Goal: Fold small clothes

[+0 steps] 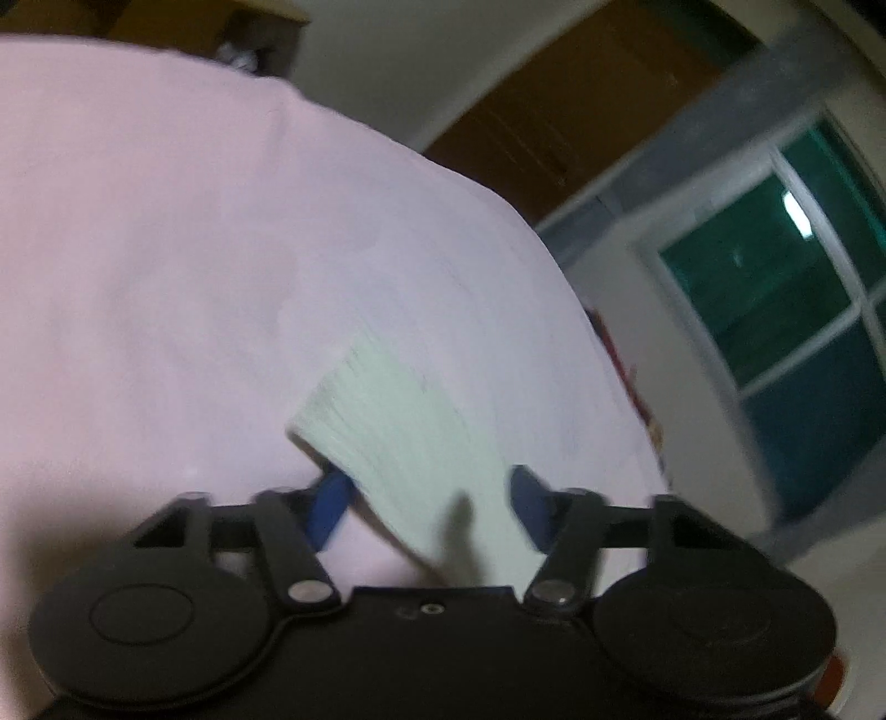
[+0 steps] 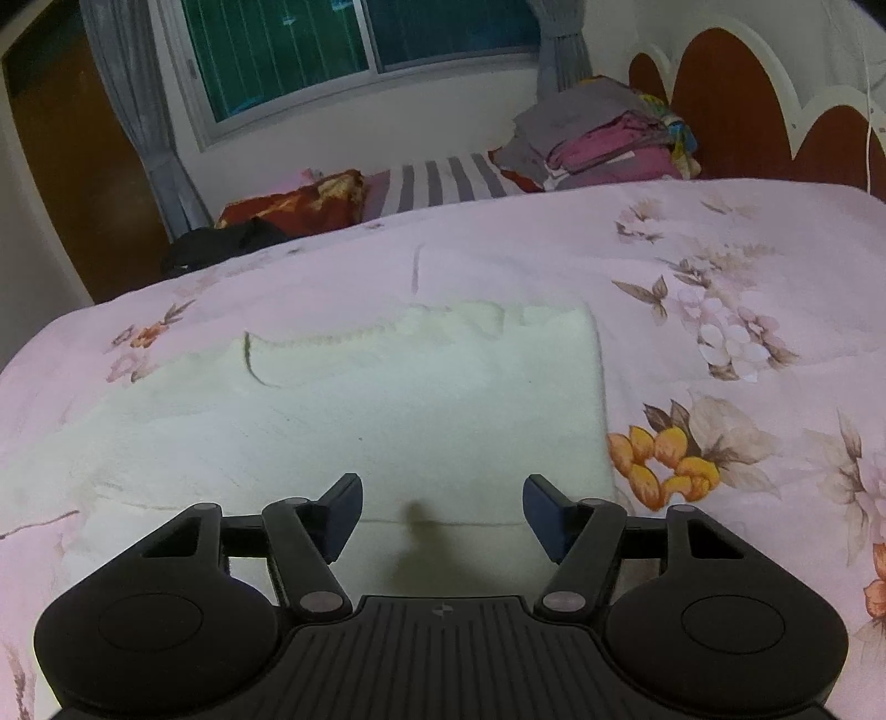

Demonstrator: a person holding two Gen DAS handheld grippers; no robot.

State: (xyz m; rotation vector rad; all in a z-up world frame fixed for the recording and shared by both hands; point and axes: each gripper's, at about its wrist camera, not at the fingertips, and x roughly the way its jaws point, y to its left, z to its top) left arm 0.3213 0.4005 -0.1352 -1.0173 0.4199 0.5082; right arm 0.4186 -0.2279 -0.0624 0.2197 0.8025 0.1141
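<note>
Right wrist view: one pale cream cloth (image 2: 354, 410) lies flat on one pink floral bedspread (image 2: 747, 266), folded, with a straight edge on its right side. The right gripper (image 2: 443, 512) hangs just above the cloth's near edge; its two blue pads stand wide apart with nothing between them, not touching the fabric.

Left wrist view: heavily motion-blurred. The left gripper (image 1: 429, 507) shows two blue fingers (image 1: 332, 507) either side of a pale green-white piece of cloth (image 1: 398, 443), over the same pink bedspread (image 1: 138, 249). The gap looks moderate; I cannot tell whether the pads press on the fabric or merely flank it, nor whether this is the same cloth as in the other view.

Background count, right view: one window (image 2: 332, 50) with two grey curtains (image 2: 138, 111), one stack of folded clothes (image 2: 603, 138) by the headboard (image 2: 736, 99), one striped pillow (image 2: 443, 183), one red patterned cushion (image 2: 299, 202), one dark garment (image 2: 221, 243) at the bed's far edge.
</note>
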